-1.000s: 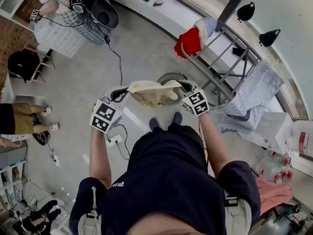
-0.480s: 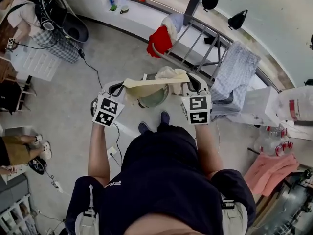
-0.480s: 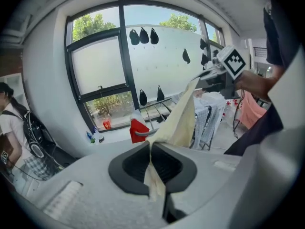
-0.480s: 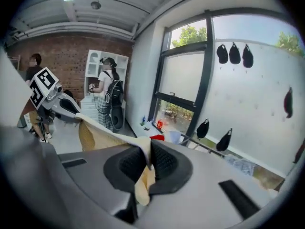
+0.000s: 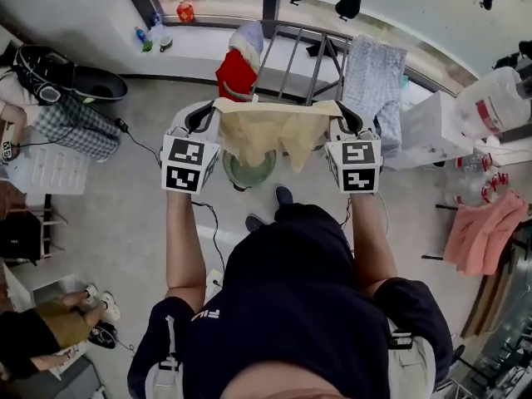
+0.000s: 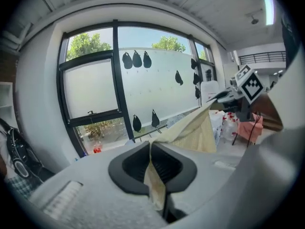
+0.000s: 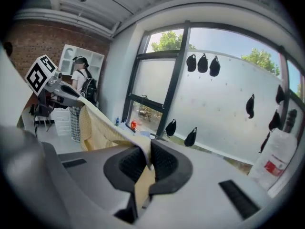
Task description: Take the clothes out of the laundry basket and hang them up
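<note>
Both top corners of the yellow cloth (image 5: pixel 270 131) are pinched fast, one by your left gripper (image 5: pixel 204 119) at centre left of the head view, one by your right gripper (image 5: pixel 345 123) at centre right. A second ago the cloth sagged in a bundle just over the basket (image 5: pixel 248 174). Now it hangs spread flat between the grippers, lifted clear of it. Beyond, the drying rack (image 5: pixel 291 48), already carrying a red garment (image 5: pixel 235 75) and a checked one (image 5: pixel 374 73), has come to upper centre, squarely ahead. Hanging looks the next step.
</note>
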A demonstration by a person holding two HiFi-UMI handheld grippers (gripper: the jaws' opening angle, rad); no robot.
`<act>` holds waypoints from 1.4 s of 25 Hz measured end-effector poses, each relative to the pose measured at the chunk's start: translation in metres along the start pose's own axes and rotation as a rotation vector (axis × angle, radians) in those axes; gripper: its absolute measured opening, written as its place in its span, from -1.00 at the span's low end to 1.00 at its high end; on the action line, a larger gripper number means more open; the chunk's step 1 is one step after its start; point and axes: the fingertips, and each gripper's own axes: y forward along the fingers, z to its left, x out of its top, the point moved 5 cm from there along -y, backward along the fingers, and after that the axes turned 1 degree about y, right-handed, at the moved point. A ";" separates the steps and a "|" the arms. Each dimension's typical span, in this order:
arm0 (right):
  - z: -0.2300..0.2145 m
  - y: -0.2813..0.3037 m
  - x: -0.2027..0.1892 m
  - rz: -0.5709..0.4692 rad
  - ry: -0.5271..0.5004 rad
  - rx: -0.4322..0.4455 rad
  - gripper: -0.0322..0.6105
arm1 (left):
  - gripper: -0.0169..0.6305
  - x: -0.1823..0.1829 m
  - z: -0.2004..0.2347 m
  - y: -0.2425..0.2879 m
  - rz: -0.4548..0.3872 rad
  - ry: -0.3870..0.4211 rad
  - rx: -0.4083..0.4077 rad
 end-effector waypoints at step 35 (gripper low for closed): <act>-0.258 0.146 0.101 -0.137 0.087 -0.247 -0.86 | -0.86 0.209 0.050 0.269 -0.149 -0.093 -0.030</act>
